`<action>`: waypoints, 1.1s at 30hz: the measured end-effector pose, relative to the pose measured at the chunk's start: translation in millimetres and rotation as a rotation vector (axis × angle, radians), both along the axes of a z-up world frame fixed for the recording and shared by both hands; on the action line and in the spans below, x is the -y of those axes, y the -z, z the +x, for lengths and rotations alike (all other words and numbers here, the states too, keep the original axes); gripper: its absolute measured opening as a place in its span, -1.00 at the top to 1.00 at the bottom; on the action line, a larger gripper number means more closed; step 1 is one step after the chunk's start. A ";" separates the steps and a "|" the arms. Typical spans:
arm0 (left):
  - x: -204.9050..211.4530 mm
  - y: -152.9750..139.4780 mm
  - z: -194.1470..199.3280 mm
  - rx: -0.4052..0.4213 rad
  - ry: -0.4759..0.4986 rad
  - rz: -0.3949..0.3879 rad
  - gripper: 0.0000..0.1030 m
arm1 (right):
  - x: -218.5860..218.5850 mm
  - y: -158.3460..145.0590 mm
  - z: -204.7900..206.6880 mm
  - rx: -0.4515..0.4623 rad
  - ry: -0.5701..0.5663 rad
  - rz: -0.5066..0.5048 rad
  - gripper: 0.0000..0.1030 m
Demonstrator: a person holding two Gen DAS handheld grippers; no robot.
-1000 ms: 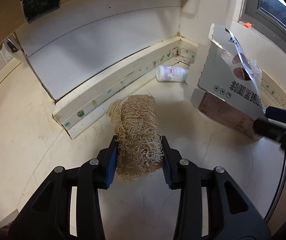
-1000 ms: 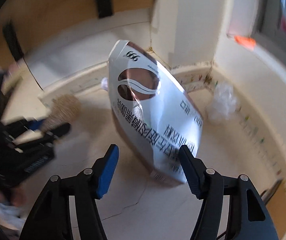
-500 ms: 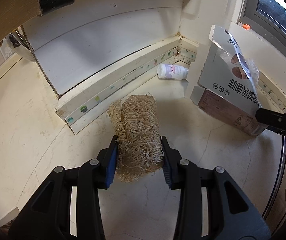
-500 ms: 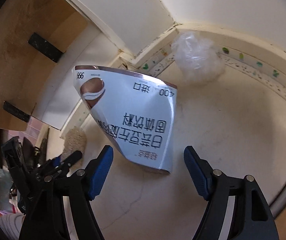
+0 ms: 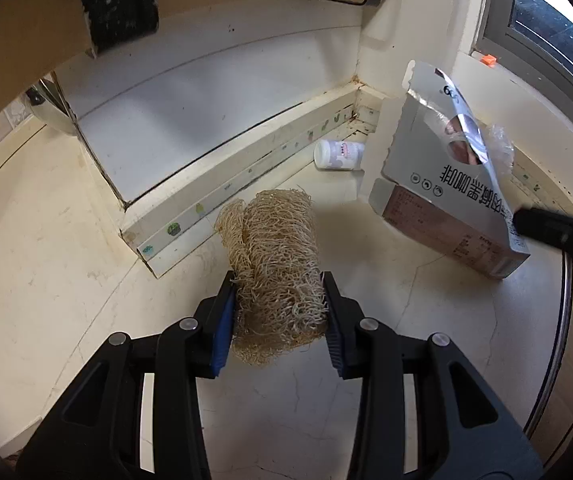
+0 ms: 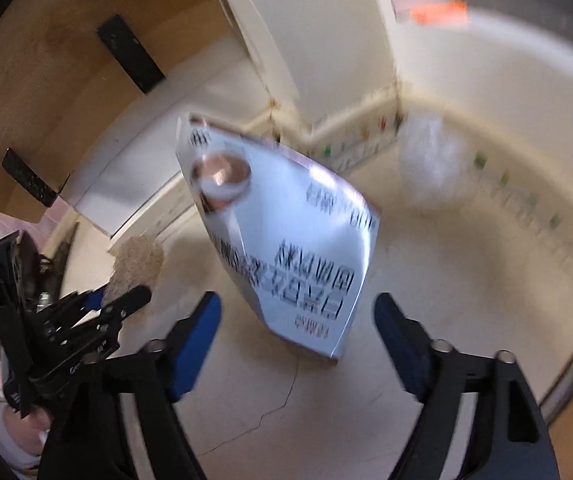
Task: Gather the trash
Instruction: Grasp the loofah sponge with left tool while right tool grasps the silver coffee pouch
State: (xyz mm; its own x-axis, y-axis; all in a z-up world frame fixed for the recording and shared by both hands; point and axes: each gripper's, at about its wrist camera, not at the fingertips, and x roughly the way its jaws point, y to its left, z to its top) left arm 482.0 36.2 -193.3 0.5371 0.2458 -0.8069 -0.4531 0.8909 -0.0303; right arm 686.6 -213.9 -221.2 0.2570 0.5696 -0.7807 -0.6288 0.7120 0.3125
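A tan loofah sponge is clamped between the blue pads of the left tongs, its near end pinched and its far end jutting out over the cream bench. To the right of it, a torn silver carton is seen standing tilted on the bench, well apart from the sponge. In the right wrist view the same carton is framed between the two fingers of the right tongs, which are spread wide with a clear gap on each side; nothing is gripped. Beyond the carton, a crumpled clear plastic wrap lies in the far right corner. A small white bottle is seen on its side near the far wall trim, just left of the carton.
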 end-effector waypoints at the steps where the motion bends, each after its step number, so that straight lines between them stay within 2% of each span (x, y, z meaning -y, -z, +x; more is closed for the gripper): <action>1: 1.2 -1.6 -1.4 0.002 0.002 0.003 0.31 | -2.5 -7.9 -2.2 0.033 -0.004 0.004 -0.65; 7: 6.6 -14.7 -9.9 0.020 0.022 0.028 0.31 | -27.9 -38.0 -3.0 0.138 -0.039 -0.006 -0.69; 14: 4.9 -31.0 -18.9 0.035 0.011 0.042 0.31 | -75.1 -54.1 5.2 0.229 -0.122 -0.029 -0.69; 22: 0.6 -35.8 -27.5 0.039 -0.005 0.030 0.31 | -118.9 -54.2 14.7 0.297 -0.250 -0.098 -0.69; 28: -6.9 -36.2 -30.7 0.041 -0.019 0.028 0.31 | -142.2 -28.8 17.7 0.323 -0.365 -0.219 -0.68; 31: -9.0 -35.9 -32.9 0.042 -0.025 0.025 0.31 | -144.2 -17.6 11.7 0.344 -0.430 -0.283 -0.50; 33: -9.3 -35.5 -32.0 0.043 -0.025 0.022 0.31 | -143.2 -16.4 7.1 0.367 -0.456 -0.309 -0.31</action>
State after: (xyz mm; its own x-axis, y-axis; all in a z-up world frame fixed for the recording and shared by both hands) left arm 450.0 45.6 -157.8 0.5648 0.2771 -0.7774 -0.4737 0.8802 -0.0304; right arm 693.7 -70.7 -204.8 0.3234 0.4484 -0.8333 -0.9153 0.3717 -0.1552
